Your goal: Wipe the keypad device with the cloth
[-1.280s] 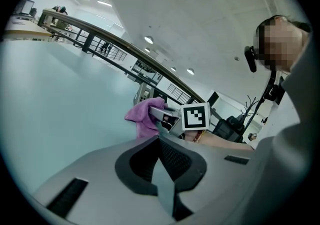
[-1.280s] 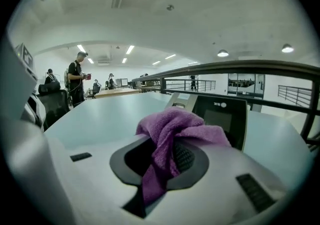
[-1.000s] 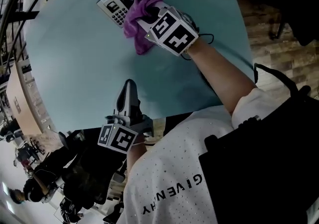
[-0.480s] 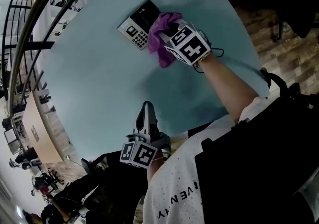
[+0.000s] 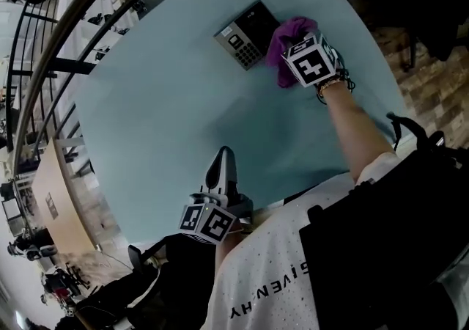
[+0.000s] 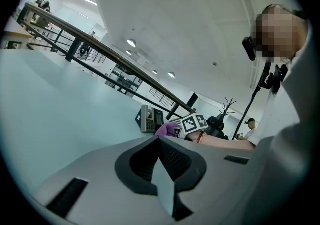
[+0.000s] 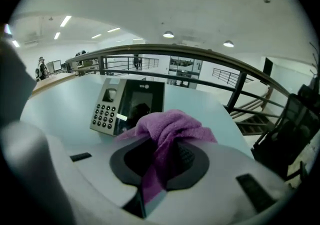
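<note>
The keypad device [image 5: 247, 34] is a grey and black unit with a number pad, lying on the pale blue table [image 5: 161, 116] at the far side. My right gripper [image 5: 284, 44] is shut on a purple cloth [image 5: 282, 48], just right of the device. In the right gripper view the cloth [image 7: 167, 131] bunches between the jaws, with the keypad device [image 7: 127, 106] directly ahead and left. My left gripper [image 5: 223, 163] rests at the table's near edge with its jaws closed on nothing. From the left gripper view the device [image 6: 149, 119] shows far off.
A dark curved railing [image 5: 66, 42] runs beyond the table's far left edge. Wood flooring [image 5: 432, 64] lies to the right. A person's arm [image 5: 355, 127] crosses the table's right side.
The right gripper and cloth have slid off the device's right end, so more of its dark panel shows. The view has shifted. The left gripper stays at the near edge.
</note>
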`<act>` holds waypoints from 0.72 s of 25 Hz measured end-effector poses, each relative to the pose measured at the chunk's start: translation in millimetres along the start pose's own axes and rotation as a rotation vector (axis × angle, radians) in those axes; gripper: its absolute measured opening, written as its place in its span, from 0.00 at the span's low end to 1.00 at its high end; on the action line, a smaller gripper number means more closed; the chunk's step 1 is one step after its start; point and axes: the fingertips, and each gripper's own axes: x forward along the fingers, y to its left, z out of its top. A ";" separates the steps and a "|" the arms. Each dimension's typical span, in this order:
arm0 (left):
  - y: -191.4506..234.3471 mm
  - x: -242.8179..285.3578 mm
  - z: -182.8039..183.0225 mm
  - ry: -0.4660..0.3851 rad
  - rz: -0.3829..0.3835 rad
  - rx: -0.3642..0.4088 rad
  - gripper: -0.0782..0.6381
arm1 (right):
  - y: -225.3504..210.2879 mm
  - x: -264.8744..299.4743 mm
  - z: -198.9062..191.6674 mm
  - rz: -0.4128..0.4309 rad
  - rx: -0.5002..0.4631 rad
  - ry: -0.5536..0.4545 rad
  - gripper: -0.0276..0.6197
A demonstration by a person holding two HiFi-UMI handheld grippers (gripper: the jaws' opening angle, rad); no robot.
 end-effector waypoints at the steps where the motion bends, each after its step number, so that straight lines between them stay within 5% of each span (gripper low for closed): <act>1: 5.1 -4.1 3.3 0.001 -0.006 0.001 0.11 | 6.7 -4.2 6.3 0.013 0.024 -0.020 0.14; 4: 22.7 -11.6 12.2 -0.002 -0.023 -0.006 0.11 | 62.8 -19.5 52.7 0.240 0.134 -0.181 0.13; 7: 40.2 -18.3 17.1 -0.011 -0.042 -0.019 0.11 | 133.2 -26.3 94.2 0.449 0.142 -0.274 0.13; 13: 65.9 -40.9 21.4 0.003 -0.045 -0.019 0.11 | 190.2 9.6 114.3 0.398 0.025 -0.206 0.14; 18: 89.2 -51.5 24.4 0.002 -0.009 -0.040 0.11 | 184.4 27.5 119.5 0.365 0.084 -0.208 0.14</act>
